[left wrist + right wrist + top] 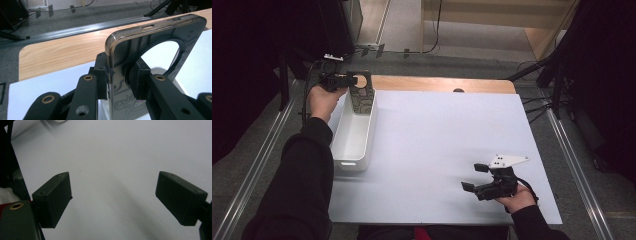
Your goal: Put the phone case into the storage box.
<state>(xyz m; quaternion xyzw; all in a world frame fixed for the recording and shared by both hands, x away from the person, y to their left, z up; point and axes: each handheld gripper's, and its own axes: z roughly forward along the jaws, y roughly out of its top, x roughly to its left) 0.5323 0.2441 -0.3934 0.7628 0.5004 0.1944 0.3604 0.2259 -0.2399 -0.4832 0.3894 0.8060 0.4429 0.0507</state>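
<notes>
Clamping my left tool (343,80) on the phone case (362,94), I should lower it squarely into the white bin (348,142); right tool (475,177) gapes idle.

High cam overhead; gripper cams close, share white mat (437,150).

Your phone case (140,50) is smoky translucent plastic with a dark patterned back and a large round opening near its top. It stands upright on its long axis, lower end down inside the far end of the white bin (349,142), its top rising clear above the bin's rim.
</notes>
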